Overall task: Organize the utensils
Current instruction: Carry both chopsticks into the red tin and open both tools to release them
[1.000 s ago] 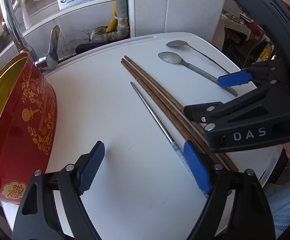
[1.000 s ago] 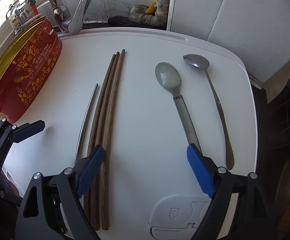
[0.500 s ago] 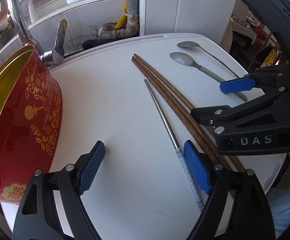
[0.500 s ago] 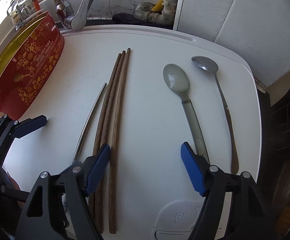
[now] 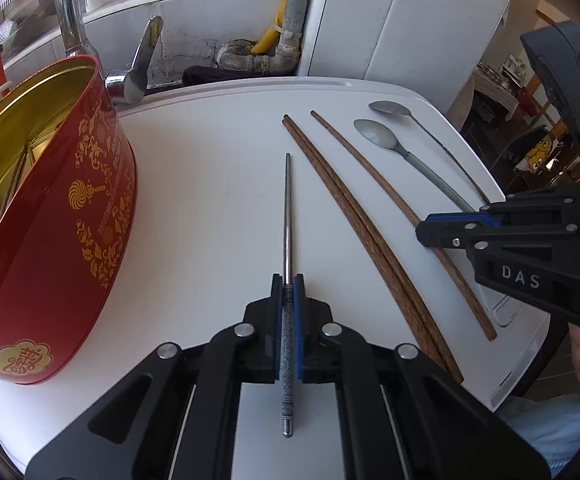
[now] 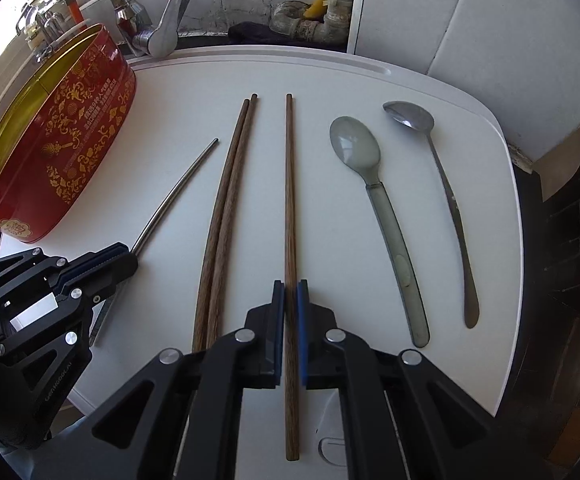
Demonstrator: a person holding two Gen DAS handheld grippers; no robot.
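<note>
Both hand-held grippers had closed since the earlier frames. Left wrist view: the left hand-held gripper clamped the steel chopstick on the worktop, beside the red tin. Right wrist view: the right hand-held gripper pinched one wooden chopstick, now apart from the other two.

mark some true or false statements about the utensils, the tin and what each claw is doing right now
1. The left claw is shut on the metal chopstick. True.
2. The right claw grips a spoon. False: it is shut on a single wooden chopstick.
3. Two wooden chopsticks lie side by side, ungripped. True.
4. The red tin has its lid on. False: it is open, its gold inside showing.
5. Three spoons lie on the white board. False: only two, the grey spoon and the steel spoon.
</note>
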